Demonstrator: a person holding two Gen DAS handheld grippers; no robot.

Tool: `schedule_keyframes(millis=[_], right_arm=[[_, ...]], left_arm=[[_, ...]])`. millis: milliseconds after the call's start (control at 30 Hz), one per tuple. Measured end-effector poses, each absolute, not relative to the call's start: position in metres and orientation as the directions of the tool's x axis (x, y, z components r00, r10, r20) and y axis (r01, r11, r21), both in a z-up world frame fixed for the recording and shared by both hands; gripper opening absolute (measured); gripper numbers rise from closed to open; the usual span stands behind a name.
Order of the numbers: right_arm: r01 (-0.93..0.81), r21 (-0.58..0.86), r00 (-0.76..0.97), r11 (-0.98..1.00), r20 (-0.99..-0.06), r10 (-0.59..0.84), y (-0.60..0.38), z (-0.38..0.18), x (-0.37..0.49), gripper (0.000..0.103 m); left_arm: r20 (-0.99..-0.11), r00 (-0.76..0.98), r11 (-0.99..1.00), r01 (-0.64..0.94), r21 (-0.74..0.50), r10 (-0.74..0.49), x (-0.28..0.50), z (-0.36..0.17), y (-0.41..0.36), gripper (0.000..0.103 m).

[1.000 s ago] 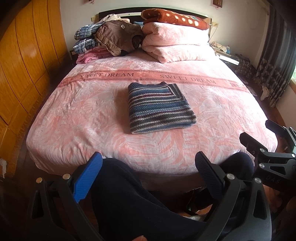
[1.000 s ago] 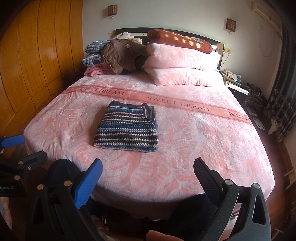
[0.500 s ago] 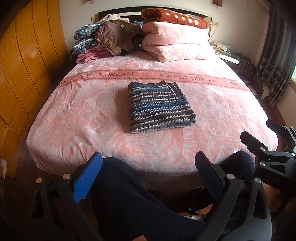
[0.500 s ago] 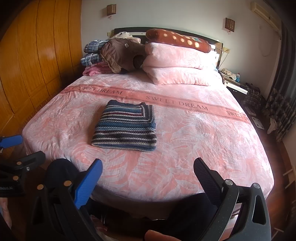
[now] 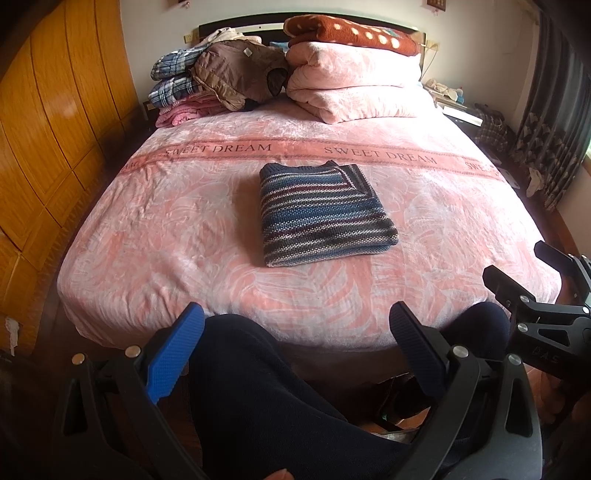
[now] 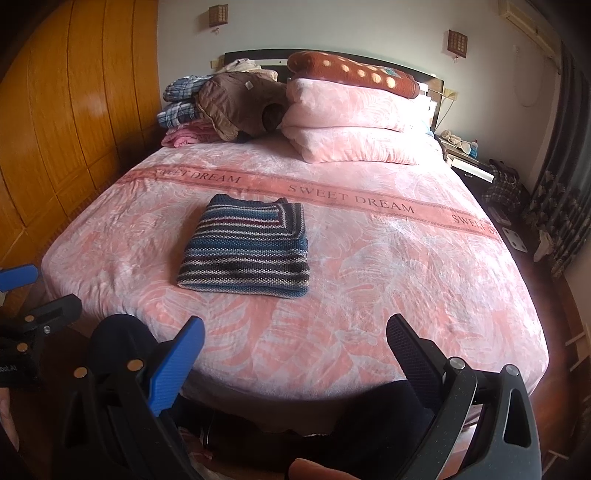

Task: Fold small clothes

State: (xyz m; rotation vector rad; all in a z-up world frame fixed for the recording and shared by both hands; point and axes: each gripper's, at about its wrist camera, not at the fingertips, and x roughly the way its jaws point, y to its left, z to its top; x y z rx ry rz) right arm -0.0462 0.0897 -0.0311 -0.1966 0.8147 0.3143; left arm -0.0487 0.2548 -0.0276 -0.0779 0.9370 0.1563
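A folded striped sweater lies flat on the pink bed, just in front of the band printed SWEET DREAM, well apart from both grippers. The left gripper hangs over the person's dark trouser legs below the bed's foot, jaws spread wide and empty. The right gripper is likewise released, holding nothing. The left wrist view shows the right gripper's black frame at its right edge; the right wrist view shows the left gripper's blue tip at its left edge, plus two wall lamps that the left view crops. Pillows and piled clothes sit by the headboard.
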Motion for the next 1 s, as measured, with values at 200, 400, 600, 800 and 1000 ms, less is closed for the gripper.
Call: schedule_keyframes(millis=[200,400,600,800,1000], right_arm=[[-0.349,-0.06,0.636,0.935,-0.748,0.19,0.092,-0.037,-0.036,0.099],[-0.337,-0.07,0.632,0.939,-0.756,0.171,0.093,-0.043,-0.019,0.099],[-0.329,-0.085,0.623,0.94,-0.768,0.149,0.094,-0.049,0.0,0.099],[-0.343,-0.092,0.619,0.935,-0.771,0.152,0.103,-0.052,0.008,0.099],[-0.359,-0.078,0.605,0.93,-0.778,0.169,0.107,-0.053,0.006,0.099]], left_arm=[[-0.813,0.572,0.983,-0.183,0.002,0.108,-0.042,-0.033,0.261,0.1],[-0.815,0.568,0.981,-0.192,0.006,0.116,-0.031,-0.038,0.269,0.1],[-0.818,0.563,0.98,-0.197,0.002,0.115,-0.016,-0.043,0.276,0.1],[-0.819,0.563,0.98,-0.197,-0.004,0.11,-0.006,-0.044,0.278,0.1],[-0.815,0.569,0.981,-0.193,-0.008,0.106,-0.006,-0.042,0.274,0.1]])
